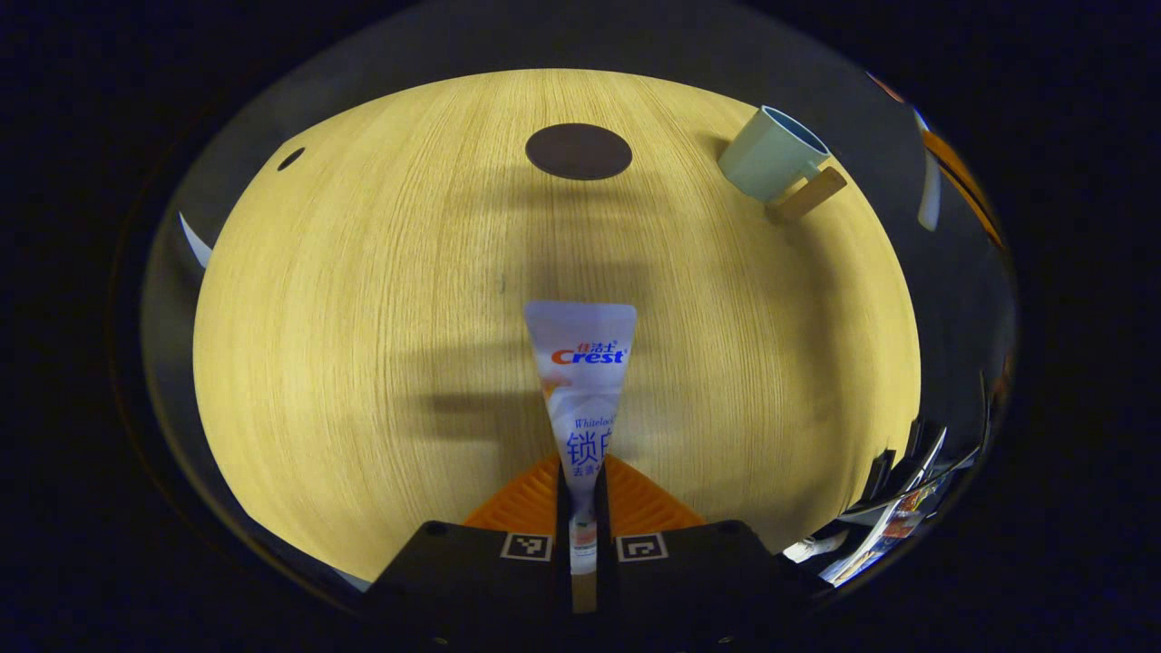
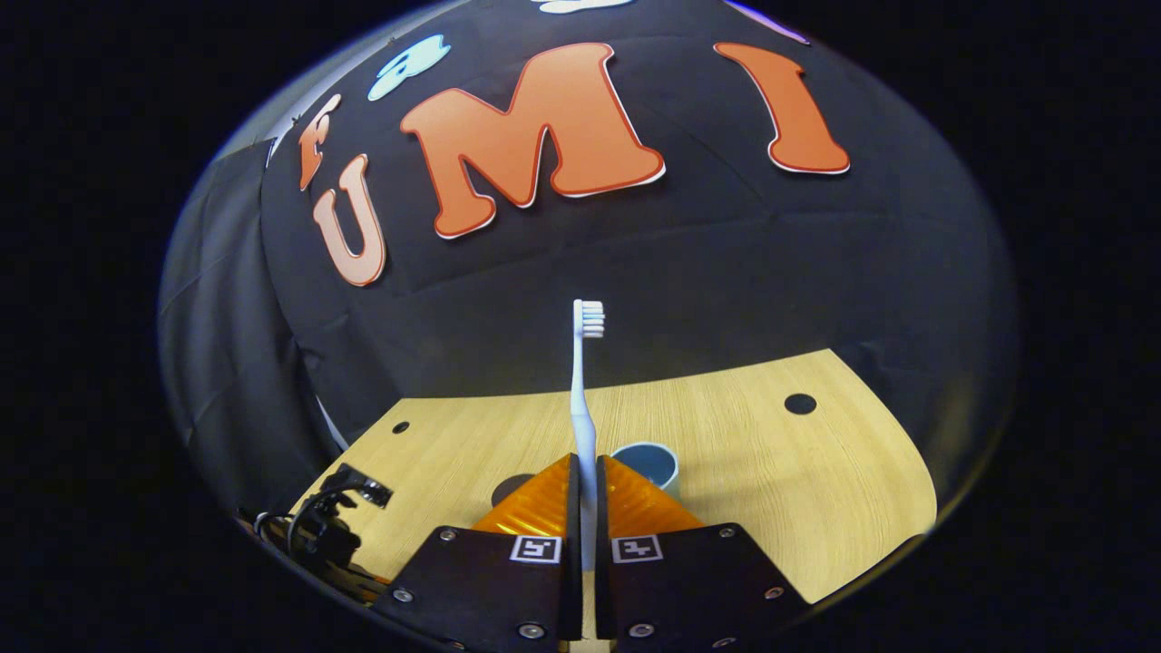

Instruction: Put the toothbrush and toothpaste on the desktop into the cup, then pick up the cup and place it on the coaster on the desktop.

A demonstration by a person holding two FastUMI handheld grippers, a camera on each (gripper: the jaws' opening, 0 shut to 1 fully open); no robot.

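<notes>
Already the left gripper (image 1: 581,508) is pinching the soft, squashy toothpaste (image 1: 581,381) low down (near its cap end), while the right gripper (image 2: 586,508) is clamping the stiff, light toothbrush (image 2: 584,399) by its handle.

counter (image 1: 363,345): pale wood grain, matt
toothpaste (image 1: 580,381): smooth plastic tube, slightly glossy
toothbrush (image 2: 582,399): smooth white plastic
cup (image 1: 771,152): smooth, matt
coaster (image 1: 579,151): dark, matt

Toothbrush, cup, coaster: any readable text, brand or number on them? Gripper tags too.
Toothbrush: none visible.
Cup: none visible.
Coaster: none; plain dark disc.
Left gripper, shut on the toothpaste: square coded tags, no words.
Right gripper: same kind of tags, no words.
</notes>
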